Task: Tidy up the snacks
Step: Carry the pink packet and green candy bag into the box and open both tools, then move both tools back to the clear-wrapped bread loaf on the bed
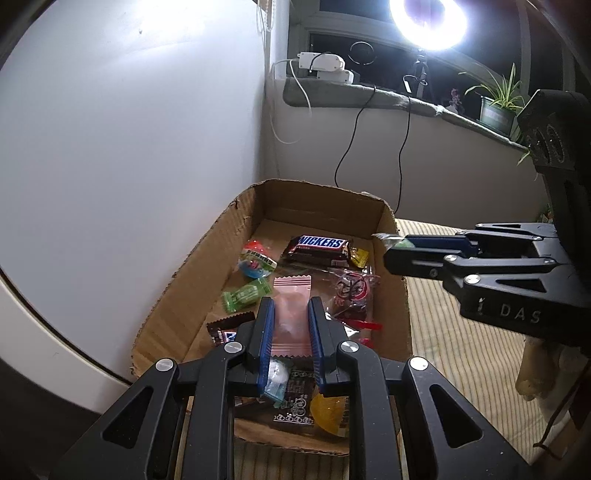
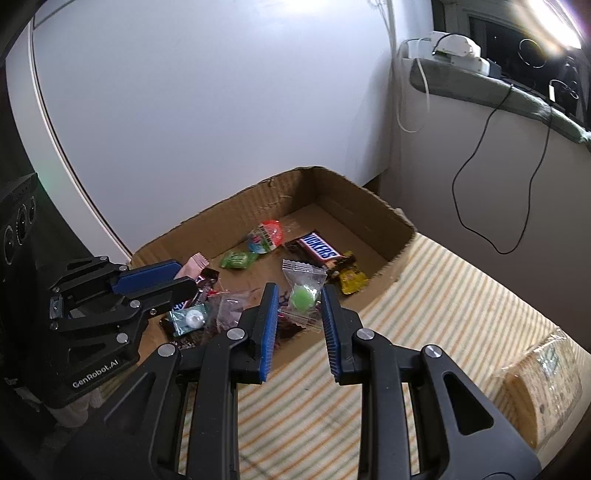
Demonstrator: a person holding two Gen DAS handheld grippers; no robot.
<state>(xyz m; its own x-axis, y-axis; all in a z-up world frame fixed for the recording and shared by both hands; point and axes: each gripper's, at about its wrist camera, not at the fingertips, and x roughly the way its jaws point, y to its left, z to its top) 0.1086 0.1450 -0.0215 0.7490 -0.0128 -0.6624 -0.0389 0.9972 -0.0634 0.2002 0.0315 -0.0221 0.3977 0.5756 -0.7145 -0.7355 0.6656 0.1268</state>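
Observation:
A shallow cardboard box [image 1: 177,291] [image 2: 369,206] holds several snacks: a Snickers bar [image 1: 319,245] [image 2: 319,249], a green candy [image 1: 245,293] [image 2: 238,259], a round red-and-green sweet [image 1: 255,258] [image 2: 266,236] and a yellow wrapper [image 2: 352,278]. My left gripper [image 1: 291,332] [image 2: 162,278] hovers over the box with its jaws apart around a pink packet [image 1: 291,314], not pinching it. My right gripper [image 2: 300,330] [image 1: 399,245] is at the box's right wall. A clear packet with a green candy [image 2: 303,297] sits between its parted fingers.
The box stands on a striped cloth [image 2: 443,302] beside a white wall panel [image 1: 129,147]. A wrapped biscuit pack [image 2: 535,380] lies on the cloth at the right. A sill with chargers, cables, a plant [image 1: 498,103] and a ring light [image 1: 428,18] runs behind.

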